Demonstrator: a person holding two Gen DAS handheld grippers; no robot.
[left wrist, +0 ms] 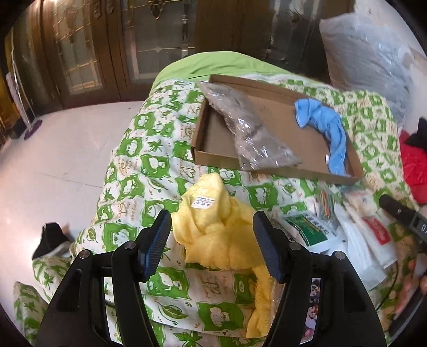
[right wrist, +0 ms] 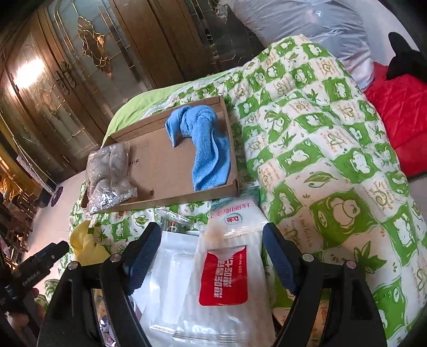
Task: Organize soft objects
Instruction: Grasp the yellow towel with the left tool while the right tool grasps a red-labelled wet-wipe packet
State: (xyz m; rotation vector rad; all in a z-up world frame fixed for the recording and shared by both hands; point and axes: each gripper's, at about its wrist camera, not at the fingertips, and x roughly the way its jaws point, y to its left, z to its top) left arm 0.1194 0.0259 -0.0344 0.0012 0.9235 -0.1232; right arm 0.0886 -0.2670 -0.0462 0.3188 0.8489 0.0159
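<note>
A yellow towel point(left wrist: 213, 229) with a white tag lies crumpled on the green-and-white quilt point(left wrist: 138, 165). My left gripper point(left wrist: 212, 221) is open, one finger on each side of it, and the pads do not press. Beyond it, a flat cardboard box point(left wrist: 202, 138) holds a blue cloth point(left wrist: 325, 125) and a clear bag of grey fabric point(left wrist: 256, 133). My right gripper point(right wrist: 212, 232) stands open over a white packet with a red label point(right wrist: 226, 275). The right wrist view also shows the box point(right wrist: 160, 165), blue cloth point(right wrist: 205, 149), clear bag point(right wrist: 112, 170) and yellow towel point(right wrist: 85, 245).
Several flat packets point(left wrist: 307, 229) lie on the quilt right of the towel. A grey pillow in plastic point(right wrist: 307, 24) and a red jacket point(right wrist: 400, 112) sit at the bed's far right. A wooden glass-door cabinet point(left wrist: 88, 53) stands beyond the white floor point(left wrist: 53, 160).
</note>
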